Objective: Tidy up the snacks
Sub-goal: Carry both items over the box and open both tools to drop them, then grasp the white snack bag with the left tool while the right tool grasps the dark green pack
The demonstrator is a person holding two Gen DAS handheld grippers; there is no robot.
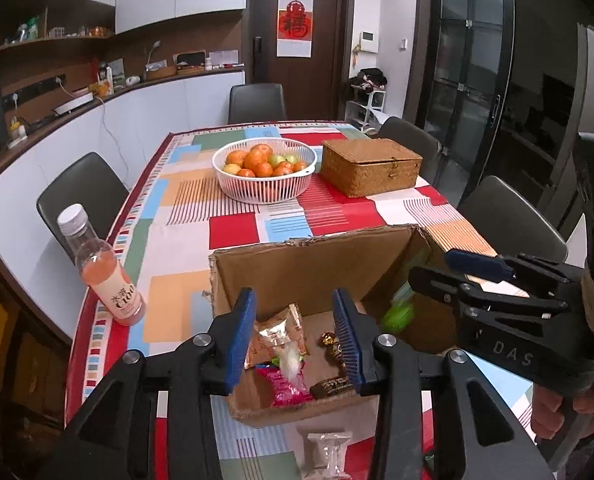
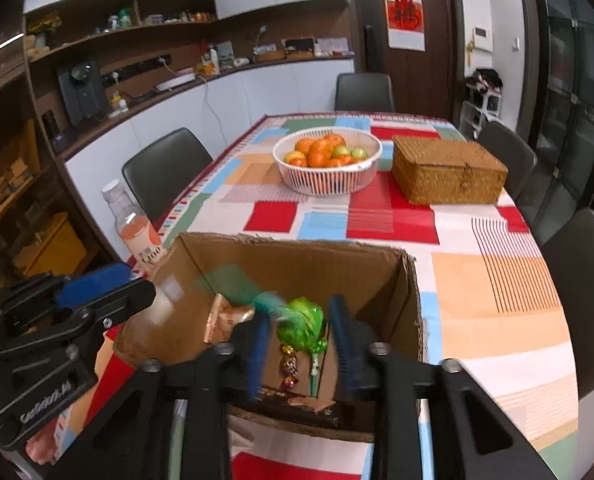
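An open cardboard box [image 1: 309,268] [image 2: 297,264] stands near the table's front edge with several wrapped snacks [image 1: 281,340] on its floor. My left gripper [image 1: 295,340] is open and empty over the box's near side. My right gripper [image 2: 303,340] is open over the box; a green wrapped snack [image 2: 301,322], blurred, sits between its fingers without being pinched. It shows as a green blur in the left wrist view [image 1: 397,312]. A clear-wrapped snack [image 1: 327,452] lies on the tablecloth in front of the box.
A pink drink bottle [image 1: 105,272] [image 2: 137,232] stands left of the box near the table's left edge. A white fruit basket [image 1: 265,172] [image 2: 327,160] and a wicker box [image 1: 371,166] [image 2: 449,170] sit farther back. Chairs surround the table.
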